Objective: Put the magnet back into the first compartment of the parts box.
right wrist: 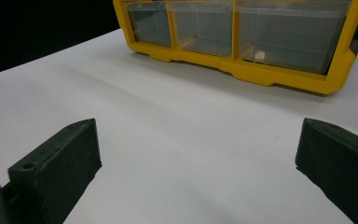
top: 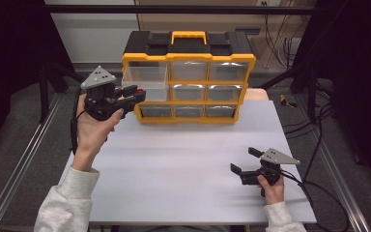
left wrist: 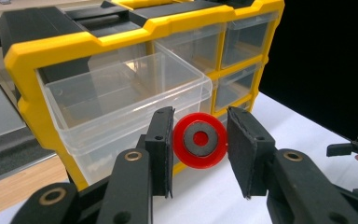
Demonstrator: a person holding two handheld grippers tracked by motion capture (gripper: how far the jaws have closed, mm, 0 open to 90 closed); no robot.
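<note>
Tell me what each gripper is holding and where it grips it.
The left gripper holds a red ring with a grey washer-like centre, pads pressing its opposite outer edges. The right gripper is open, holding nothing.

One drawer cabinet (top: 188, 77) with nine clear drawers, one red ring (left wrist: 199, 139), two grippers.

The light comes from above and makes the white table (top: 188, 159) bright, while the room around it is dark, almost black at the sides. The clear drawers of the yellow box (top: 188, 77) shine with small white glints. Soft grey shadows lie under the box. The high view is a bit grainy and soft. In both gripper views the near black jaws look fuzzy, and the red ring (left wrist: 199, 140) looks fairly sharp.
</note>
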